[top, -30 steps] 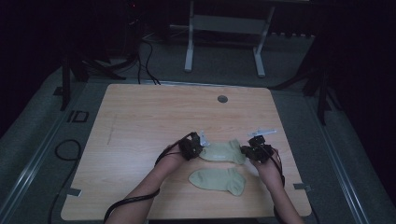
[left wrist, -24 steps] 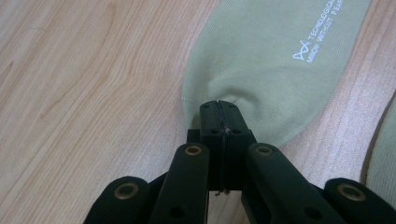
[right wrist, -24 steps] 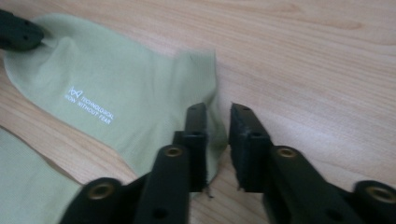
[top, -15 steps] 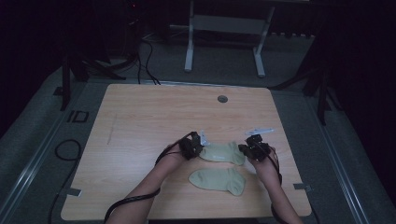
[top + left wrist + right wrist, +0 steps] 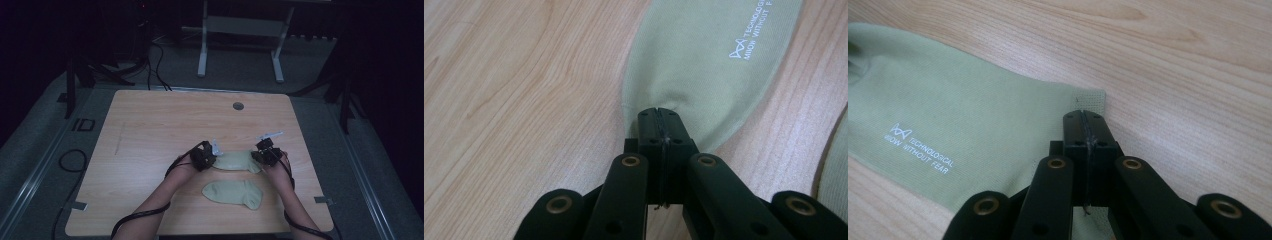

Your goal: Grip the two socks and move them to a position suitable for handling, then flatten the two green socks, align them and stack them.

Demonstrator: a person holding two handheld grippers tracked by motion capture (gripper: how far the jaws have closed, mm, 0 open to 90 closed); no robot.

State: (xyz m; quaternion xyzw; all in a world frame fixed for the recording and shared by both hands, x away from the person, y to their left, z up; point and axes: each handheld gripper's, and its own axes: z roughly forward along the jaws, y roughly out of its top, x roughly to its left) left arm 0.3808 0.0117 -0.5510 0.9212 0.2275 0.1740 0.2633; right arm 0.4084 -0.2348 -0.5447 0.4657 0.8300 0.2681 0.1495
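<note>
High view dim and murky; both gripper views bright, evenly lit, sharp.

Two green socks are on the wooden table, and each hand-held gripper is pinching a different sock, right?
Not quite. Both pinch the same sock: the left hand-held gripper and the right hand-held gripper are shut on opposite ends of the farther green sock, as the high view shows. The nearer green sock lies untouched on the wooden table.

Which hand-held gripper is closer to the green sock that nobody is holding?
Right, though only slightly. The right hand-held gripper sits just above the toe end of the loose pale green fabric sock; the left hand-held gripper sits up and left of its other end.
</note>
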